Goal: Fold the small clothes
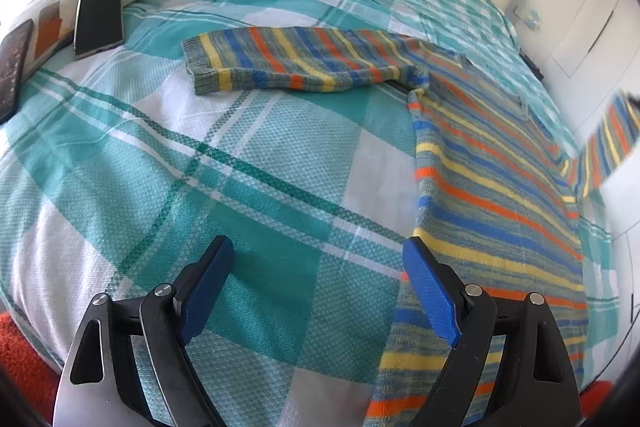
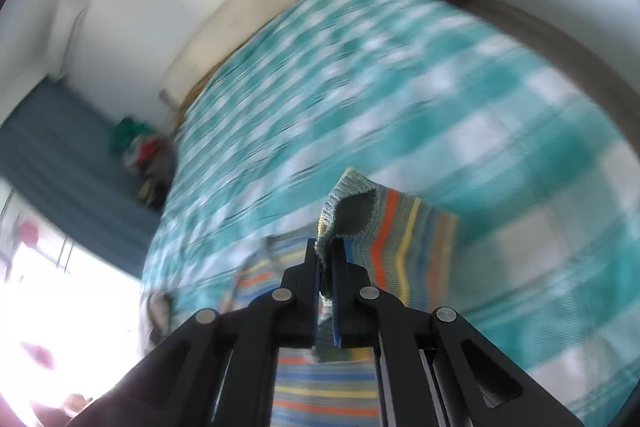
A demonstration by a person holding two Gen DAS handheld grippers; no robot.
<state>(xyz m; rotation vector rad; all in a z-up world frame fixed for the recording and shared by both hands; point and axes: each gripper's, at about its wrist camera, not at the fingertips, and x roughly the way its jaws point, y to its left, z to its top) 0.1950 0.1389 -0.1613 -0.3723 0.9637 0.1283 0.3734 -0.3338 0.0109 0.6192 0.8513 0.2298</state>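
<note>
Right gripper (image 2: 327, 247) pinches 1 sleeve cuff (image 2: 352, 203) of the jumper (image 1: 492, 163); left gripper (image 1: 318, 271) gapes empty; folding barely started.

Left tool (image 1: 318, 259) black linkage arms, silver pivot screws, blue finger pads (image 1: 430, 291)

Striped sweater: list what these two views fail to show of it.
- Left wrist view: the striped sweater's lifted sleeve is blurred and cut off at the right edge; the right tool holding it is out of frame.
- Left wrist view: the hem runs under the open left tool and off the bottom.
- Right wrist view: motion blur smears the body; the right tool covers the pinched cuff.
</note>
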